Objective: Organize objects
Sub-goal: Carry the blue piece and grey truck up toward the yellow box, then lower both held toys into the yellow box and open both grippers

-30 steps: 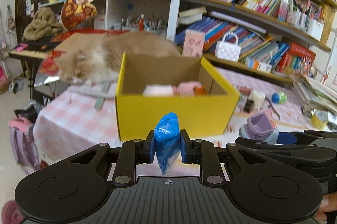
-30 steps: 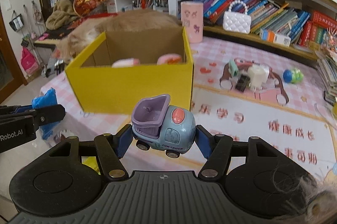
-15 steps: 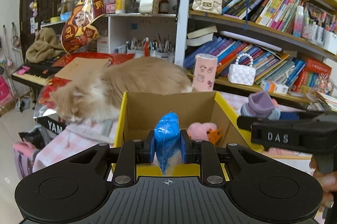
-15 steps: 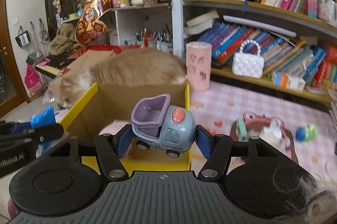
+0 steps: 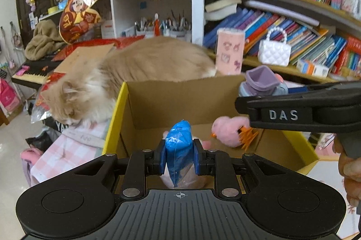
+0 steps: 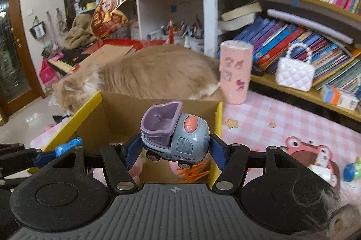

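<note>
Left gripper [image 5: 179, 156] is clamped on a blue plastic packet [image 5: 179, 147], pads squeezing its middle, so it hangs upright between the fingers. It's held over the near rim of the yellow cardboard box [image 5: 112, 125], so a release here should drop it inside.

Cat [image 5: 126, 77] lies at 10 o'clock from the box, pressed against the far-left wall with its head down by the corner. Keep clear of that side.

Inside the box: pink plush toy [image 5: 227, 131] with orange feet at 2 o'clock from the packet, resting on the floor. Something pale pink sits under the packet, mostly hidden, probably another soft toy.

Right gripper [image 6: 173, 145] is closed on a grey-blue toy truck [image 6: 174, 136] with a purple tipper, held by its front and rear ends, wheels down. It hovers above the box's right half, inside the right wall [image 6: 217, 118], with the plush's orange feet showing below. The two loads sit side by side so they shouldn't collide on the drop.

Pink tumbler [image 6: 235, 73] stands on the checked tablecloth [image 6: 270, 113] at 1 o'clock from the truck, just past the box's far-right corner.

Looks like the drop-in step, both items not yet released.
</note>
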{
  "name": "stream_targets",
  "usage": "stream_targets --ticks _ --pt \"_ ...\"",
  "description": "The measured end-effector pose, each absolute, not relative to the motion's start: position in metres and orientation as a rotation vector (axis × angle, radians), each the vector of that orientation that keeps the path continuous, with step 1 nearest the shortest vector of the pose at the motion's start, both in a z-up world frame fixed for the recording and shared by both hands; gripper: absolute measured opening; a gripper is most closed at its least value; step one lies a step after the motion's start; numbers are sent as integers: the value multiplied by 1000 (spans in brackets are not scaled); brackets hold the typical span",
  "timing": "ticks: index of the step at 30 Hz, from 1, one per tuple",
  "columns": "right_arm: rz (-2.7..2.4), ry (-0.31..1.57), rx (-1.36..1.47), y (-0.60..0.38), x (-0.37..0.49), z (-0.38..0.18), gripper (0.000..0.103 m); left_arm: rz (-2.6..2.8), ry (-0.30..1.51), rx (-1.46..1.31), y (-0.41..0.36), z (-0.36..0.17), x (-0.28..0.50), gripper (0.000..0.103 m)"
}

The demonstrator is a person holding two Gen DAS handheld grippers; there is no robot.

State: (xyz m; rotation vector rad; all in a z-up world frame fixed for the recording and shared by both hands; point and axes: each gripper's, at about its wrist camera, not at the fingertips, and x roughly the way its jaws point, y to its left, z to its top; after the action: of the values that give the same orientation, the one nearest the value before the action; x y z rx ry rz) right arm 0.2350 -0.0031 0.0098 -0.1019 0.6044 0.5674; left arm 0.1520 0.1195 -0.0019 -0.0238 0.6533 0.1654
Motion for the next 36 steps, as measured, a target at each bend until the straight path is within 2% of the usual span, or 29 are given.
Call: stream_targets --ticks 22,23,26,32,36 --pt "779 756 -285 51 283 -20 61 204 772 22 116 -28 179 25" --pt "784 763 -290 53 283 -20 61 203 773 21 116 -28 179 26" --pt "788 804 -305 57 286 -25 61 200 767 31 115 -28 180 37" --pt "781 834 -314 57 287 -29 61 190 762 31 112 -27 179 39" --pt "781 829 -312 57 287 -29 62 185 745 45 110 -25 178 49"
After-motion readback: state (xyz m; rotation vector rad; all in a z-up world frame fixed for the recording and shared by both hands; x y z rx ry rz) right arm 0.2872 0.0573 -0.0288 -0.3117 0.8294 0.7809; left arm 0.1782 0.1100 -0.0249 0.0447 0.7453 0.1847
